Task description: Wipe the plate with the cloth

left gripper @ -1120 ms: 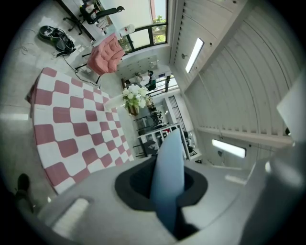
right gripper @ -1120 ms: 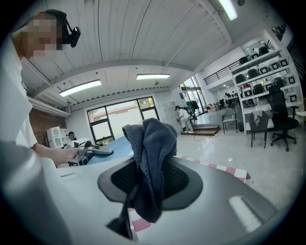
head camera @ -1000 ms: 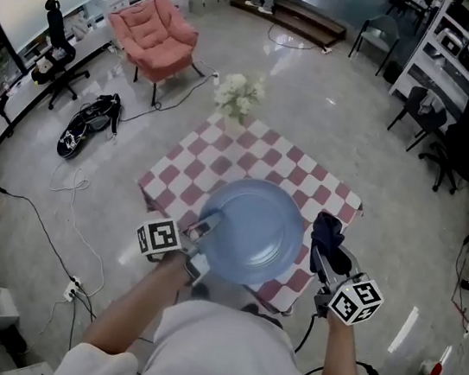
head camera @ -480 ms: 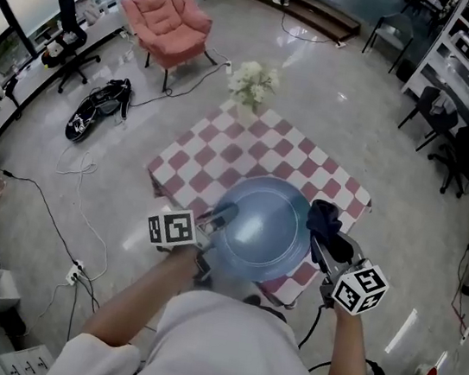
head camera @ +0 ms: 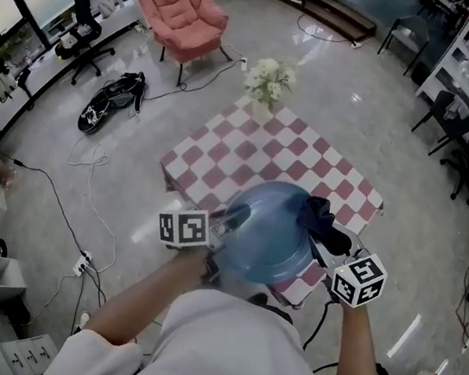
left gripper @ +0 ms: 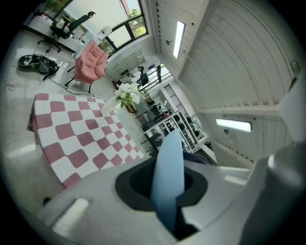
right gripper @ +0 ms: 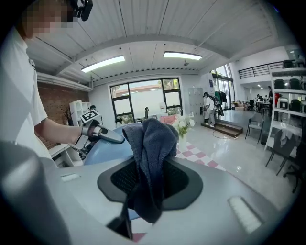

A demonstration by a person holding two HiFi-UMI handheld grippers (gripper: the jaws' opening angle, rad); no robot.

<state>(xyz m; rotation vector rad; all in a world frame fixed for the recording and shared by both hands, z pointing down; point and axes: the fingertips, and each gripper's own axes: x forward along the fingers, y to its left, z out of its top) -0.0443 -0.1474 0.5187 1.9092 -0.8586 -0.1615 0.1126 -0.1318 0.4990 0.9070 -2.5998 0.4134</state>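
A light blue plate (head camera: 267,231) is held up above the near edge of the checkered table (head camera: 257,155). My left gripper (head camera: 227,225) is shut on the plate's left rim; in the left gripper view the plate (left gripper: 168,177) stands edge-on between the jaws. My right gripper (head camera: 326,231) is shut on a dark blue cloth (head camera: 317,216), which touches the plate's right rim. In the right gripper view the cloth (right gripper: 150,162) hangs bunched between the jaws, with the plate (right gripper: 107,148) and the left gripper (right gripper: 103,134) behind it.
A vase of white flowers (head camera: 270,81) stands at the table's far corner. A pink armchair (head camera: 190,14), a black bag (head camera: 112,98) and cables lie on the floor to the left. Office chairs (head camera: 462,155) stand at the right.
The cloth in my right gripper has moved left onto the plate's right rim. The plate stays held by my left gripper.
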